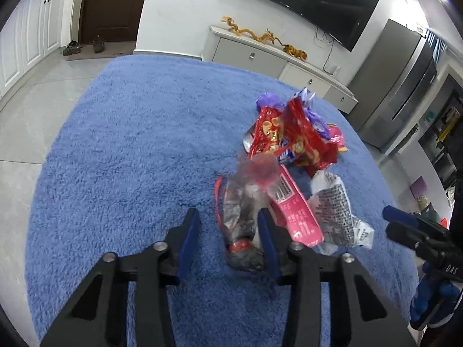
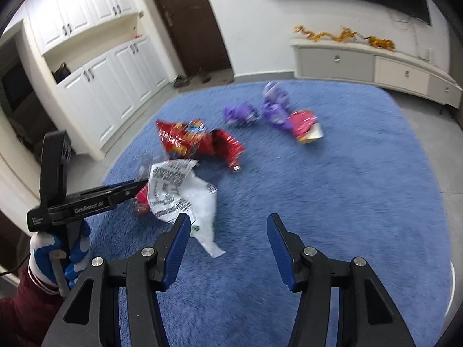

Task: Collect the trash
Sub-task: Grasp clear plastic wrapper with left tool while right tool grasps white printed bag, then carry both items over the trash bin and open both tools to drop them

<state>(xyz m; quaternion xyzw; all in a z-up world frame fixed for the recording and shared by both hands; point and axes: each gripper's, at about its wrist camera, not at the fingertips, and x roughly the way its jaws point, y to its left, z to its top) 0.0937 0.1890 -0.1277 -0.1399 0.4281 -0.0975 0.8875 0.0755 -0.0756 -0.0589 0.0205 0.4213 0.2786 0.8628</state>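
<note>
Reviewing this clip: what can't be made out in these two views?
- Left tongs: whether the pads press the clear crumpled wrapper is unclear; it is motion-blurred.
- Right wrist view: the purple wrappers are smeared by blur.
- Printing on the white bag: too small.
</note>
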